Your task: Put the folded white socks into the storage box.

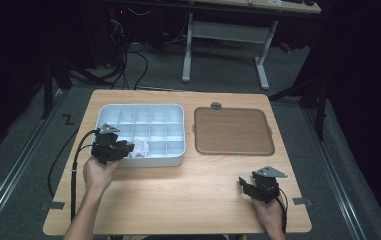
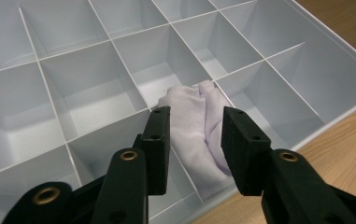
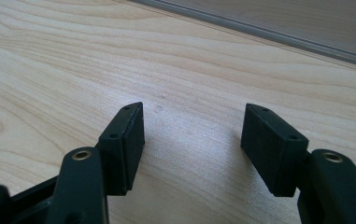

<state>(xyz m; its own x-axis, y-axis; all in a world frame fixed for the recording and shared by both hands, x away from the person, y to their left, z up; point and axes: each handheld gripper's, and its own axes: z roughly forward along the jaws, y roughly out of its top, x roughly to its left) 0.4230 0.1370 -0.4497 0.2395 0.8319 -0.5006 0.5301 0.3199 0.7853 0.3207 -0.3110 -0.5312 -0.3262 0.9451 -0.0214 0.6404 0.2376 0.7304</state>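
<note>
Forearms enter from the near edge of the wooden counter (image 1: pixel 178 195), each hand carrying a black tool. On the left, the left hand (image 1: pixel 98 174) holds the left tool (image 1: pixel 120 148) at the near left corner of a pale divided tray (image 1: pixel 178 159), its jaws apart and reaching over the tray's near wall. Between and just beyond those jaws, in the left gripper view, a crumpled white cloth (image 2: pixel 199 126) lies in a near-row compartment, draped against a divider; whether the jaws touch it is hard to judge, though a gap shows on each side. Right of the tray, just beside it, a brown lid or board (image 1: pixel 233 131) lies flat. Farther right and nearer, the right tool (image 1: pixel 247 186) rests low over bare wood with its jaws spread wide, holding nothing.
</note>
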